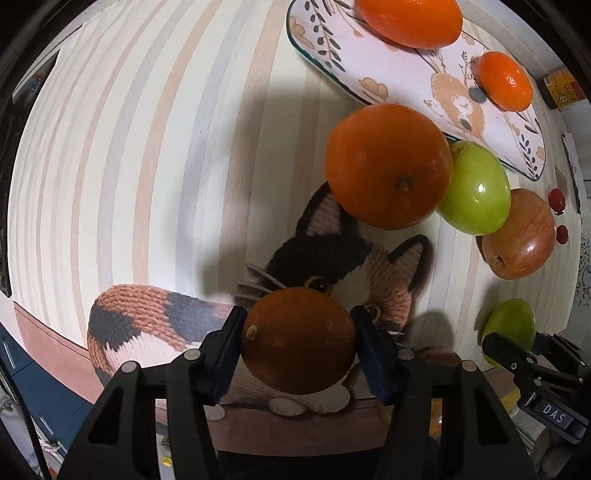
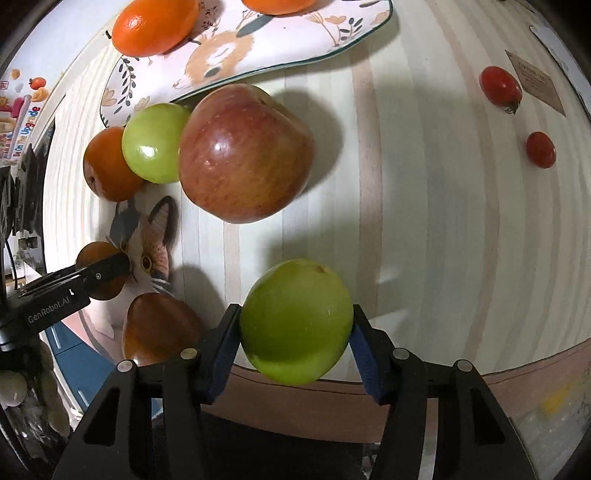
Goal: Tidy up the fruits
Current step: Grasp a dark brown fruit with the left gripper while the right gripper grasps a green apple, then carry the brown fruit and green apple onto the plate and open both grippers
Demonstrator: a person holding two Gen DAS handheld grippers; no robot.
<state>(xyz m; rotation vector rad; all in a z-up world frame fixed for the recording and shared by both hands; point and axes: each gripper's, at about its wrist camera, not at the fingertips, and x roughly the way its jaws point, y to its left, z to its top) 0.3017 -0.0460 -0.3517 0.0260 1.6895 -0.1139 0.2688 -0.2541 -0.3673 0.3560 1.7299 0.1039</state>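
Observation:
My left gripper is shut on a small orange above the cat picture on the mat. My right gripper is shut on a green apple near the table's front edge; it also shows in the left wrist view. On the table lie a large orange, a green apple and a red apple, touching in a row. A patterned plate behind them holds two oranges. In the right wrist view the red apple is just ahead.
Two cherry tomatoes lie at the right of the striped mat. A dark reddish fruit lies by the front edge, left of my right gripper. A small jar stands beyond the plate.

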